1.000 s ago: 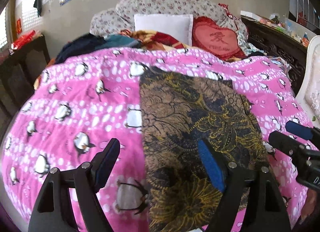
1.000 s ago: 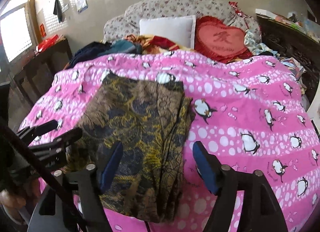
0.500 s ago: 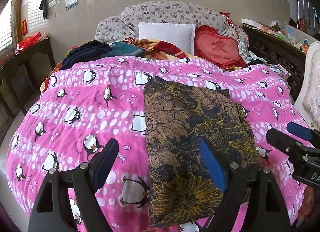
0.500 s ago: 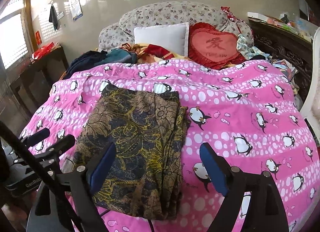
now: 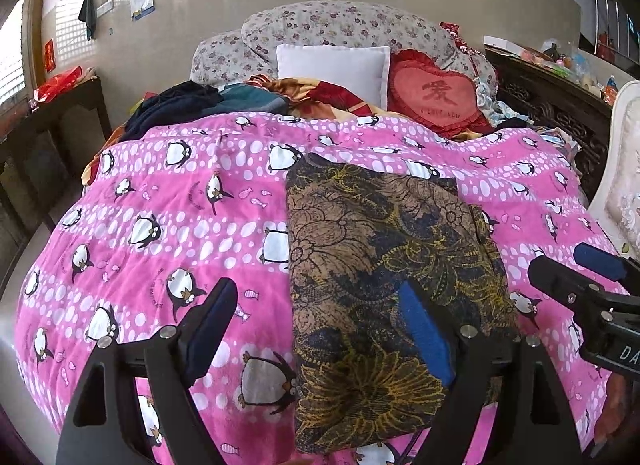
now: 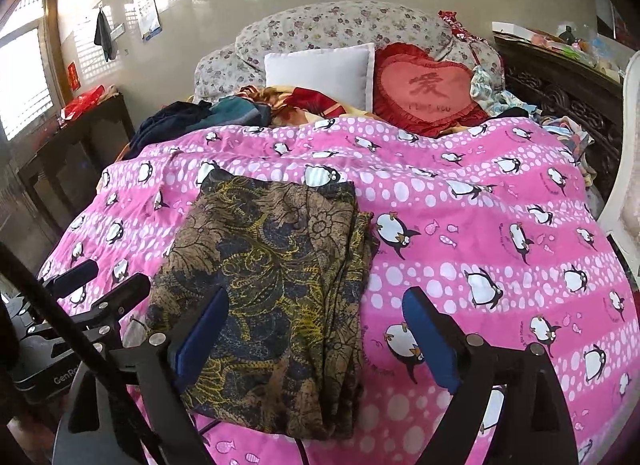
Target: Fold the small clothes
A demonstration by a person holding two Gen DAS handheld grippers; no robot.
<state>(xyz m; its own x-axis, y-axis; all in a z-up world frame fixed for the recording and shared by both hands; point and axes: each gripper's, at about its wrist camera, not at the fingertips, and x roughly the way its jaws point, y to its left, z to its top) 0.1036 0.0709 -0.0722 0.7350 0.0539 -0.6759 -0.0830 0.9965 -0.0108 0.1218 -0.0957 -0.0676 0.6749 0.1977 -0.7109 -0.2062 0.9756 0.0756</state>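
left claw (image 5: 320, 329) open, right claw (image 6: 316, 333) open

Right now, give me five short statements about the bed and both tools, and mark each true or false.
1. The brown patterned garment lies folded on the pink penguin blanket. True.
2. The left tool is clamped shut on the garment. False: its jaws stand open with nothing gripped.
3. The right tool holds nothing. True.
4. The white pillow lies on top of the garment. False: it sits far off at the head of the bed.
5. A red heart-shaped cushion sits beside the white pillow. True.
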